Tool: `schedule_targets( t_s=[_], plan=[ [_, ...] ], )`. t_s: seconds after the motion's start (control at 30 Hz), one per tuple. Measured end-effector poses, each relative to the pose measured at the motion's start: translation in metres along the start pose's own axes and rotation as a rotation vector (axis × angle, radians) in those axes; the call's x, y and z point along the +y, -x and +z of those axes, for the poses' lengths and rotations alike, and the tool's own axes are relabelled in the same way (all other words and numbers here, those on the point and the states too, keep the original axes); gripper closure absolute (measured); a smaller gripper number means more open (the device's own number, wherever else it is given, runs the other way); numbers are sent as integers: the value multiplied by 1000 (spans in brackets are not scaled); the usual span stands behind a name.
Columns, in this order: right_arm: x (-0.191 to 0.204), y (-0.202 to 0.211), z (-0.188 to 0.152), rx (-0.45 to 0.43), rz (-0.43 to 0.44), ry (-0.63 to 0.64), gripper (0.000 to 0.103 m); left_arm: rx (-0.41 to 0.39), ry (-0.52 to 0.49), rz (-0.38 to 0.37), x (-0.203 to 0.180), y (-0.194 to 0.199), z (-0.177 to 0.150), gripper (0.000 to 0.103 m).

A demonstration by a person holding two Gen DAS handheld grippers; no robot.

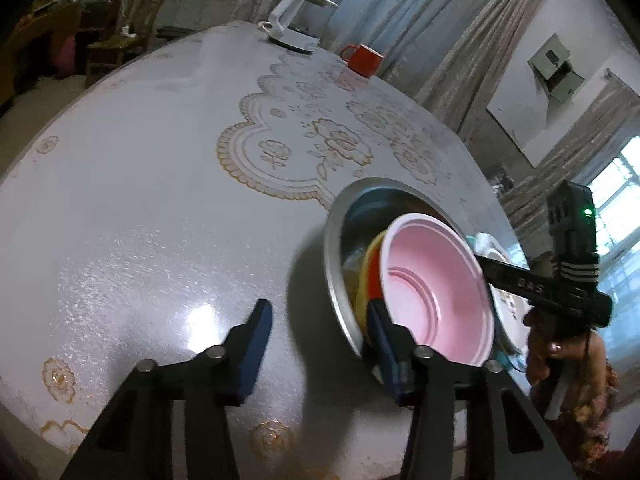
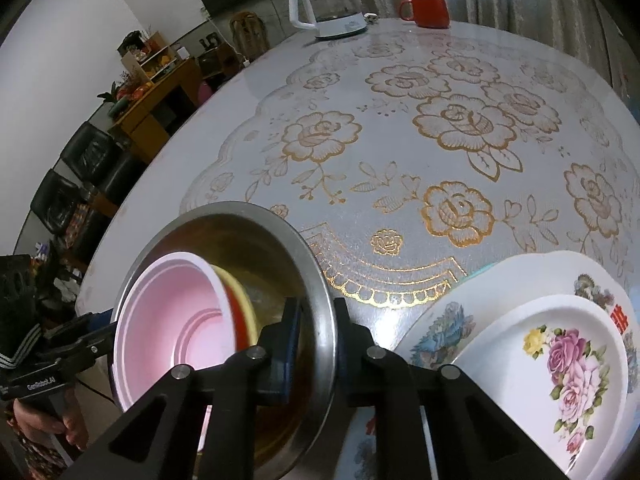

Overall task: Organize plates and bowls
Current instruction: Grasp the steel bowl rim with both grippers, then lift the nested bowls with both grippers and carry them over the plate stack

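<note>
A steel bowl sits on the table and holds a pink bowl tipped on its side, leaning on a yellow and red bowl. My right gripper is shut on the steel bowl's near rim, one pad inside and one outside. My left gripper stands open at the opposite rim. Its right pad is beside the pink bowl, its left pad over bare table. In the right wrist view the left gripper reaches in from the left.
Two flowered white plates and an oval plate lie stacked right of the steel bowl. A white kettle and a red mug stand at the table's far edge. A hand holds the right gripper's handle.
</note>
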State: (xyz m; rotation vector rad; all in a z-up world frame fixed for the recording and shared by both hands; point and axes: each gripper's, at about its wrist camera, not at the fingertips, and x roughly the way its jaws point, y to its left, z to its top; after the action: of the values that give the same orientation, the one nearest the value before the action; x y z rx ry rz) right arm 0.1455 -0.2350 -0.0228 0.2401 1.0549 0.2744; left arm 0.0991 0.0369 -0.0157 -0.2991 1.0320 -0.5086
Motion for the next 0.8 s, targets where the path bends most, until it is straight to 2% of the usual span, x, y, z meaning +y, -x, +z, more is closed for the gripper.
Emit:
schedule_targets(
  t_s=[0.1,0.23,0.37,0.47,0.63,0.8],
  plan=[
    [1,1,0,-7,3,9,89,7,-2,-18,0,1,0,64],
    [-2,1,0,12,38,-25,89,13,-32,-17,-8,3,0,80],
    [0,1,-2,4,9,-9,90,-7,-41,-7,-14,2,1,81],
    [0,0,-1,2,7,-7,90,-25,-10,-30,-9,1,0,81],
    [2,-1,-1,-12,-2,17,89,-52,-17,-41,-9,5,-4,84],
    [8,-9,2,-19,28,4,89,-81,20,-27,2,11,-2,85]
  ],
)
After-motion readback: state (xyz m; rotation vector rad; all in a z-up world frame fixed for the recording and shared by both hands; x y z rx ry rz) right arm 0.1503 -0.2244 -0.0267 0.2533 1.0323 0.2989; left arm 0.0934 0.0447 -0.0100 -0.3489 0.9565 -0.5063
